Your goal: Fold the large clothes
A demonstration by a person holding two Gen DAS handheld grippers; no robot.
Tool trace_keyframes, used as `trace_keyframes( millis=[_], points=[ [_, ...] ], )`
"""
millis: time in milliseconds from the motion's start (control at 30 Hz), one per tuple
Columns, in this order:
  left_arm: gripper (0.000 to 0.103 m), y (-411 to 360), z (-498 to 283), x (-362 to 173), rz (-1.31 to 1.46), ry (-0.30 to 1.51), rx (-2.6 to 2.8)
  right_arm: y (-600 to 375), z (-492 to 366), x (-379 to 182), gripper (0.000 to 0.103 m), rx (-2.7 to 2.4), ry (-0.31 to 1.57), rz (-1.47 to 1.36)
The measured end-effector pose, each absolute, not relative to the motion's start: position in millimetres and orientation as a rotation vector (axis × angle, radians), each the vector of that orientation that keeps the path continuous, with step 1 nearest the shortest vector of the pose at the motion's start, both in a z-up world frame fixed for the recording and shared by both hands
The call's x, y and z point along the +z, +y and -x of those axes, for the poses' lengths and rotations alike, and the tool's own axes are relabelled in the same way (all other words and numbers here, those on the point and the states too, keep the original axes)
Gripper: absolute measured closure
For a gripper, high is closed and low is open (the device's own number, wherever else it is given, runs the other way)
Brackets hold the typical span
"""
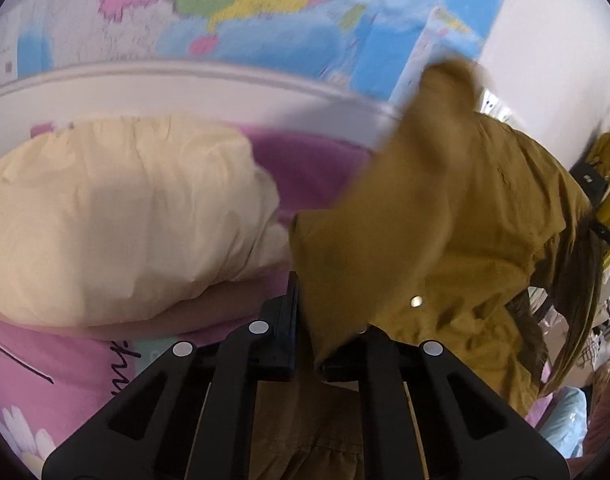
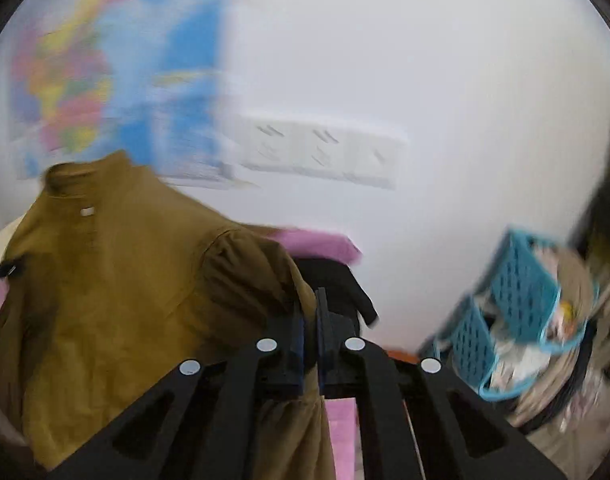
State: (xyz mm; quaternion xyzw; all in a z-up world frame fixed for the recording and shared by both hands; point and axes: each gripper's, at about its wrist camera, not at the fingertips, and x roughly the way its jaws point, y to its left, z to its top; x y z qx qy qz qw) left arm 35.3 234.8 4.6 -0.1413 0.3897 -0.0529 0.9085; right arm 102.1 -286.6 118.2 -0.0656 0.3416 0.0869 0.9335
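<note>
Both grippers pinch the mustard-brown shirt (image 1: pixel 445 216) – left gripper (image 1: pixel 307 344) at one edge, right gripper (image 2: pixel 310 332) at a shoulder seam (blurred) – held above the pink bed (image 1: pixel 65 380), just beside the cream pillow (image 1: pixel 117 216).

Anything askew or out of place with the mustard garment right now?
The mustard garment hangs bunched, not flat: left claw and right claw each pinch a fold. Beyond it, the blue baskets appear tilted, though blur may exaggerate that.
</note>
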Motion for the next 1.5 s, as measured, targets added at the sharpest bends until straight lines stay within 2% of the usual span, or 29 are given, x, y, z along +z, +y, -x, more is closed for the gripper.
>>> trace_keyframes(
  millis=[67, 133, 200, 267, 300, 333, 400, 433, 467, 500, 533, 567, 700, 833, 900, 967, 1033, 1067, 1100, 1167, 1200, 1233, 1267, 1300, 1367, 1400, 1433, 1500],
  points=[
    [0.09, 232.2, -44.7, -3.7, 0.284, 0.835, -0.119, -286.6, -132.9, 80.9, 0.093, 0.15, 0.789, 0.136],
    [0.082, 226.2, -53.3, -9.8, 0.249, 0.858, -0.115, -281.9, -159.8, 36.5, 0.093, 0.166, 0.896, 0.111],
    [0.062, 220.2, -60.4, -12.4, 0.211, 0.873, -0.094, -269.2, -179.7, 10.5, 0.078, 0.141, 0.92, 0.158],
    [0.048, 217.6, -65.0, -13.2, 0.202, 0.881, -0.109, -270.0, -194.6, -2.7, 0.077, 0.194, 0.972, 0.073],
    [0.045, 216.4, -67.5, -13.2, 0.198, 0.885, -0.117, -270.4, -199.1, -6.9, 0.072, 0.214, 0.991, 0.03],
    [0.042, 214.1, -70.5, -12.9, 0.184, 0.893, -0.114, -272.6, -204.5, -7.1, 0.065, 0.234, 0.993, -0.003],
    [0.038, 210.7, -76.2, -15.3, 0.166, 0.909, -0.139, -275.1, -206.3, -3.4, 0.02, 0.339, 0.956, -0.07],
    [0.038, 209.6, -79.0, -17.7, 0.161, 0.916, -0.137, -275.5, -208.9, -6.0, 0.019, 0.415, 0.965, -0.114],
    [0.042, 207.5, -83.3, -20.9, 0.152, 0.932, -0.137, -269.9, -206.1, -9.1, 0.032, 0.438, 0.969, -0.133],
    [0.065, 206.1, -86.9, -23.4, 0.143, 0.94, -0.143, -269.9, -206.7, -13.3, 0.069, 0.444, 0.974, -0.146],
    [0.081, 205.8, -90.7, -25.9, 0.136, 0.952, -0.152, -267.9, -205.8, -18.4, 0.089, 0.459, 0.996, -0.147],
    [0.093, 205.5, -92.9, -26.5, 0.125, 0.961, -0.147, -267.4, -204.1, -17.9, 0.097, 0.455, 0.99, -0.146],
    [0.095, 200.3, -101.1, 9.9, 0.064, 0.872, -0.071, -293.7, -182.5, 22.9, 0.098, 0.439, 0.815, -0.212],
    [0.095, 193.4, -111.9, 59.4, 0.045, 0.752, -0.105, -338.5, -155.7, 53.8, 0.099, 0.311, 0.597, -0.299],
    [0.095, 184.2, -124.3, 62.8, 0.007, 0.736, -0.096, -351.1, -166.0, 41.4, 0.099, 0.203, 0.626, -0.293],
    [0.093, 176.5, -141.3, 50.9, -0.037, 0.764, -0.062, -354.1, -187.8, 9.0, 0.098, 0.147, 0.752, -0.301],
    [0.084, 173.2, -166.5, 23.5, -0.046, 0.861, -0.03, -345.6, -206.0, -22.5, 0.097, 0.107, 0.863, -0.254],
    [0.067, 170.8, -180.4, 1.3, -0.088, 0.94, 0.02, -340.9, -211.2, -32.0, 0.094, 0.087, 0.898, -0.227],
    [0.054, 170.1, -184.9, -8.8, -0.121, 0.963, 0.066, -334.0, -217.4, -43.1, 0.086, 0.067, 0.943, -0.197],
    [0.055, 167.7, -182.6, -23.8, -0.175, 0.97, 0.107, -327.2, -219.0, -47.2, 0.076, 0.027, 0.965, -0.155],
    [0.051, 168.5, -177.3, -22.0, -0.155, 0.962, 0.085, -326.2, -216.0, -42.2, 0.061, 0.017, 0.955, -0.141],
    [0.045, 173.2, -164.5, -13.5, -0.103, 0.934, 0.047, -327.1, -208.5, -33.4, 0.049, 0.024, 0.93, -0.149],
    [0.029, 177.5, -150.8, -3.8, -0.07, 0.898, 0.022, -328.5, -202.0, -24.4, 0.038, 0.032, 0.898, -0.158],
    [0.017, 183.7, -129.6, 10.9, -0.04, 0.838, -0.003, -330.9, -192.0, -13.4, 0.037, 0.043, 0.855, -0.161],
    [0.015, 189.5, -98.6, 27.6, -0.016, 0.782, -0.044, -329.6, -170.8, 11.4, 0.036, 0.066, 0.796, -0.143],
    [0.014, 191.4, -83.0, 32.6, -0.008, 0.772, -0.063, -328.8, -158.0, 21.9, 0.029, 0.082, 0.764, -0.139],
    [0.012, 191.8, -61.3, 35.1, 0.001, 0.771, -0.08, -327.4, -144.7, 30.7, 0.027, 0.114, 0.732, -0.139],
    [0.011, 184.6, -34.3, 29.0, -0.002, 0.784, -0.11, -318.5, -125.3, 41.6, 0.025, 0.165, 0.704, -0.118]
  ],
)
